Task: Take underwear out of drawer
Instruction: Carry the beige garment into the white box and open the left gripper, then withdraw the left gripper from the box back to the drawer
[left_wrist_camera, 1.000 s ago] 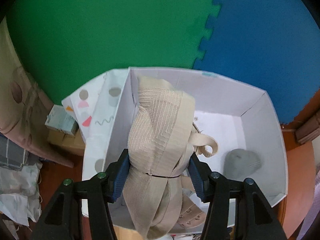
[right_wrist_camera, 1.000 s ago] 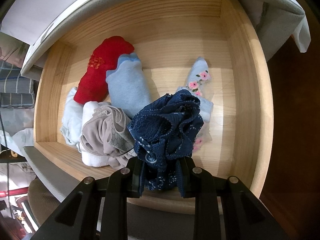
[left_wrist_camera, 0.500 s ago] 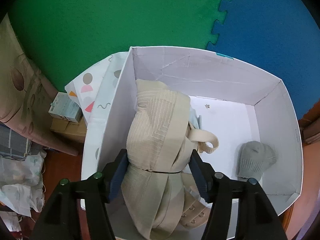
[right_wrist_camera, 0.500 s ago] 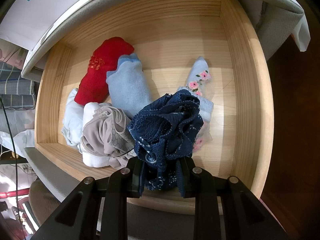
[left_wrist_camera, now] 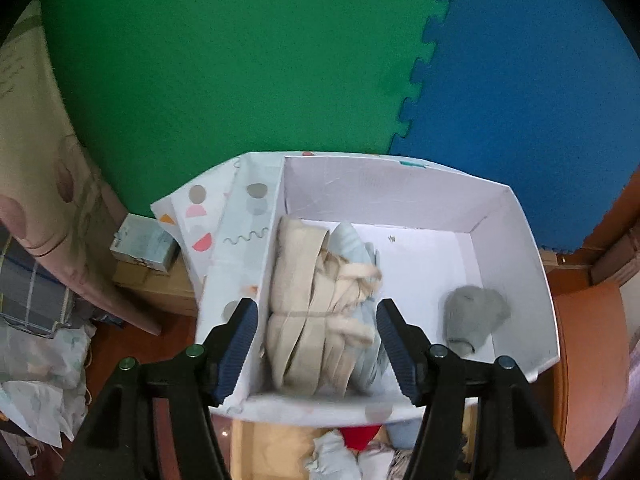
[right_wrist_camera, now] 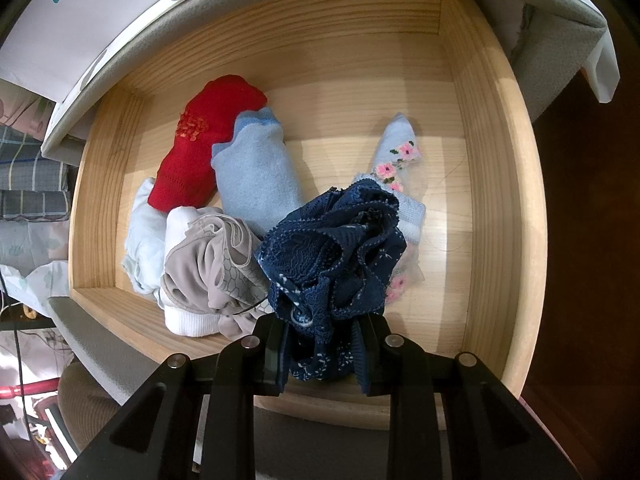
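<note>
In the left wrist view a beige bra (left_wrist_camera: pixel 304 280) lies inside a white box (left_wrist_camera: pixel 400 196), against its left wall, on a light blue garment (left_wrist_camera: pixel 352 240). My left gripper (left_wrist_camera: pixel 316 312) hovers above it, open, with both pads clear of the fabric. In the right wrist view my right gripper (right_wrist_camera: pixel 324 344) is shut on bunched navy lace underwear (right_wrist_camera: pixel 336 248), just above the front of the wooden drawer (right_wrist_camera: pixel 492 200).
A small grey knit item (left_wrist_camera: pixel 474 316) lies in the box's right corner. The drawer also holds a red garment (right_wrist_camera: pixel 204 136), a light blue sock (right_wrist_camera: pixel 256 176), taupe underwear (right_wrist_camera: pixel 212 264) and a floral sock (right_wrist_camera: pixel 396 152). Green and blue foam mats lie beyond the box.
The left gripper opened and let go of the beige bra, which now lies in the box, and the gripper pulled up and back. The right gripper and the navy underwear have not moved.
</note>
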The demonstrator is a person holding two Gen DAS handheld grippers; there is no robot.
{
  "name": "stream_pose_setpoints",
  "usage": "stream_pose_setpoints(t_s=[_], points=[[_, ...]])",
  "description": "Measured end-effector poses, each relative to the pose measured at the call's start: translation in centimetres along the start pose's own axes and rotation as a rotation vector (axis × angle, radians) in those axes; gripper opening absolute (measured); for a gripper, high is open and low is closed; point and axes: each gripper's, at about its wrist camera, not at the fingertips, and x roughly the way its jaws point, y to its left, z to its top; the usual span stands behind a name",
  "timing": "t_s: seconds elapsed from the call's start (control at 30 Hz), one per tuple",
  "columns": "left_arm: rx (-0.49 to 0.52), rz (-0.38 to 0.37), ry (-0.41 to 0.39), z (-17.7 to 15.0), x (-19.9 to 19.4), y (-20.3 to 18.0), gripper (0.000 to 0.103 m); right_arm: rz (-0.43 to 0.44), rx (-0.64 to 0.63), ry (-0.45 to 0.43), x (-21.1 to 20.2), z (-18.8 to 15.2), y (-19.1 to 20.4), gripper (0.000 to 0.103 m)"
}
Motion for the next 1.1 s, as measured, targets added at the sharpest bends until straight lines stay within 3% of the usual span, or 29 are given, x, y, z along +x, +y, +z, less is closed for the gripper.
stream_pose_setpoints(t_s=[0.3,0.7,0.87,1.1], points=[[0.022,0.072,-0.029,-8.0,-2.6,2.3,0.064,0.003,0.010,-0.014,-0.3,-0.1,-0.3,0.024],[-0.056,0.066,0.054,-17.5,1.6,3.4,0.063,-0.018,-0.014,-0.088,-1.8,-0.3,-0.1,0.024],[-0.086,0.070,0.071,-20.3,3.1,3.2,0.064,-0.011,-0.016,-0.145,-3.0,-0.4,0.0,0.024],[-0.125,0.080,0.089,-23.4,4.7,3.2,0.064,-0.012,-0.042,-0.153,-4.4,0.1,0.8,0.023]])
